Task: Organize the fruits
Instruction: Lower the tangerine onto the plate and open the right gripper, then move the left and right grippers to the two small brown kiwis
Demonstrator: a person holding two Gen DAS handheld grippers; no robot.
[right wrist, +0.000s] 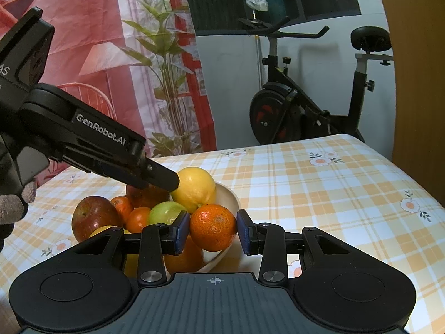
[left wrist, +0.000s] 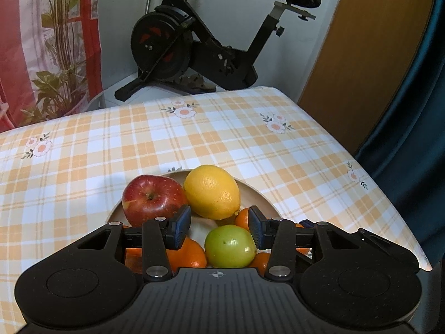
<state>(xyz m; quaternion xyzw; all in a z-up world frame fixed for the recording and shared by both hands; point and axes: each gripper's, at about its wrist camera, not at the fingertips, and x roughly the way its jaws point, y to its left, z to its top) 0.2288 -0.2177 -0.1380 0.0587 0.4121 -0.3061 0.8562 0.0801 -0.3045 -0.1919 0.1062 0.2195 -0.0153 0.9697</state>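
Note:
A cream bowl (left wrist: 258, 194) on the checked tablecloth holds a red apple (left wrist: 153, 199), a yellow lemon (left wrist: 212, 192), a green apple (left wrist: 229, 247) and several oranges (left wrist: 186, 256). My left gripper (left wrist: 219, 226) is open above the green apple, its pads on either side of it. In the right wrist view my right gripper (right wrist: 212, 229) has its pads against the sides of an orange (right wrist: 212, 226) at the bowl's (right wrist: 226, 194) near rim. The left gripper (right wrist: 155, 178) reaches in from the left over the fruit. A second red apple (right wrist: 93, 218) lies at the left.
The table (left wrist: 250, 139) has a yellow checked cloth with flowers. An exercise bike (left wrist: 194, 47) stands behind the table. A red curtain and a plant (left wrist: 55, 55) are at the left, and a wooden door (left wrist: 375, 41) at the right.

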